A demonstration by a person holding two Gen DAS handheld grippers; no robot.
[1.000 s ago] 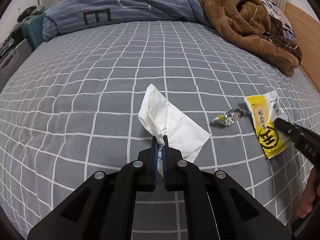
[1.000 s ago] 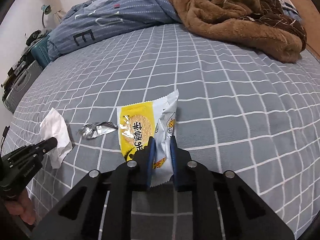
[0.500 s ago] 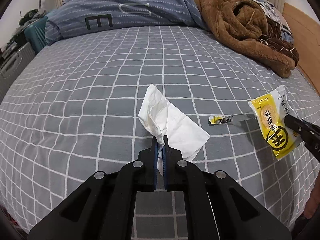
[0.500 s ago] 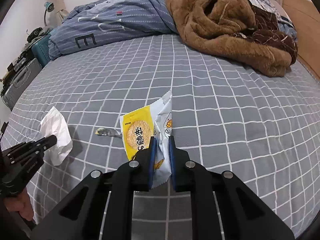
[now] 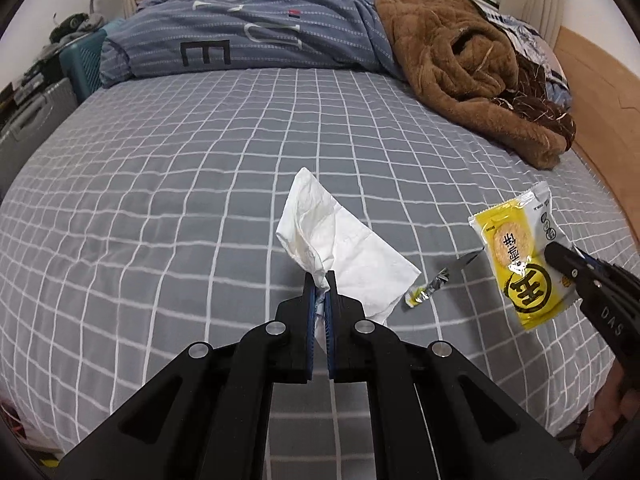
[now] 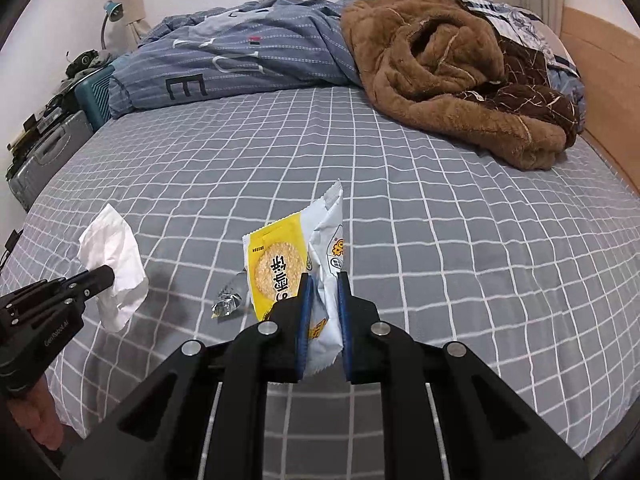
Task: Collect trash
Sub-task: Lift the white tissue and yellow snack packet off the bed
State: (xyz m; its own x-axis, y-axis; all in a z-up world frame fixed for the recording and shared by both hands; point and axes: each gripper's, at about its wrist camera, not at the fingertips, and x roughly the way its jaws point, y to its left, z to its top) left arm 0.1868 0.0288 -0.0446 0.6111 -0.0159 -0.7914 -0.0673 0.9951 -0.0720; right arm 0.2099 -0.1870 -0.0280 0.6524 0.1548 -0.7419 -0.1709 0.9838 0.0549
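Where jaws are clamping: left gripper (image 5: 319,280) pinching crumpled white tissue (image 5: 340,252); right gripper (image 6: 322,280) gripping yellow-and-white snack wrapper (image 6: 296,268).
Partly hidden: silver foil scrap (image 6: 230,300), at wrapper's nine o'clock.

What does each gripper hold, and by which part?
The left gripper pinches the tissue at its bunched lower part. The right gripper clamps the wrapper by its lower end.
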